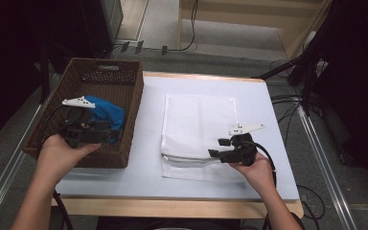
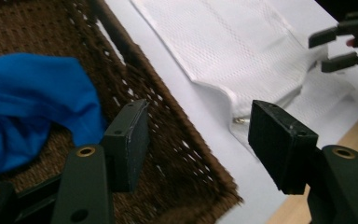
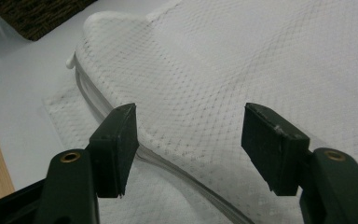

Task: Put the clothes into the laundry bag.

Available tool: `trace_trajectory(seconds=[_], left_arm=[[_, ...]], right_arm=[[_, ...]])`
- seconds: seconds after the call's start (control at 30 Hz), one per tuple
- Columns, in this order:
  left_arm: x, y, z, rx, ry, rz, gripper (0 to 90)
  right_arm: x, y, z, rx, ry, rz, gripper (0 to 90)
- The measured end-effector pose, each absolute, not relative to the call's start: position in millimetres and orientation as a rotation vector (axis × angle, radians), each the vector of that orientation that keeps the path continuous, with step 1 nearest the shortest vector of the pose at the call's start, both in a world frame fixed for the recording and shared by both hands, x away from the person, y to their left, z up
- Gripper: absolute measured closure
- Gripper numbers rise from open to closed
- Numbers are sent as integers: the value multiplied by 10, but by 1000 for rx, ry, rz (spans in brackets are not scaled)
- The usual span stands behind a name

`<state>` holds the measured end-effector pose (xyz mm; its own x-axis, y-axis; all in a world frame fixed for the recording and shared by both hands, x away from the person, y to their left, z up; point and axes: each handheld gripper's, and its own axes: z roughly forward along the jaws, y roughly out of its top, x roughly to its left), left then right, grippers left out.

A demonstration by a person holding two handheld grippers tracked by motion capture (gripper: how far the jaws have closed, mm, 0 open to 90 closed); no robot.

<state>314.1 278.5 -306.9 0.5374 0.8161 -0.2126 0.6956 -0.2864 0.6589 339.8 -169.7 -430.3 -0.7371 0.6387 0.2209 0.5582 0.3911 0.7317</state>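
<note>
The right hand-held gripper (image 1: 216, 147) hovers at the near edge of the folded white cloth (image 1: 199, 127) on the desk (image 1: 148, 167) — jaws apart, holding nothing. It looks poised to grip; next, close on that fold. Farther left, the left hand-held gripper (image 1: 117, 130) — half open, empty — hangs over the basket (image 1: 132, 103) and its blue cloth (image 1: 106, 111).

High view: fixed overhead, facing forward and down across the whole surface (image 1: 148, 167). Left gripper view: close, low over the basket (image 2: 177, 154) rim, facing the white cloth (image 2: 233, 51). Right gripper view: very close above that cloth's folded edge. All three share it.
</note>
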Motion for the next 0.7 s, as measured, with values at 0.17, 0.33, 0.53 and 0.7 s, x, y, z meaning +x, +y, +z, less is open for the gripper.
trace_trajectory(seconds=[0.17, 0.33, 0.53, 0.7], left_arm=[[3312, 2830, -3049, 2050, 1232, 215, 381], [3458, 2862, -3022, 2064, 1246, 222, 377], [3635, 2986, -2979, 2034, 1264, 249, 366], [3753, 3088, -2998, 2062, 1247, 312, 345]], right_arm=[[3395, -1698, -4311, 1094, 2546, 1272, 377], [3397, -1704, -4316, 1090, 2542, 1272, 377], [3394, -1703, -4315, 1095, 2544, 1271, 382], [3394, -1698, -4321, 1094, 2554, 1267, 385]])
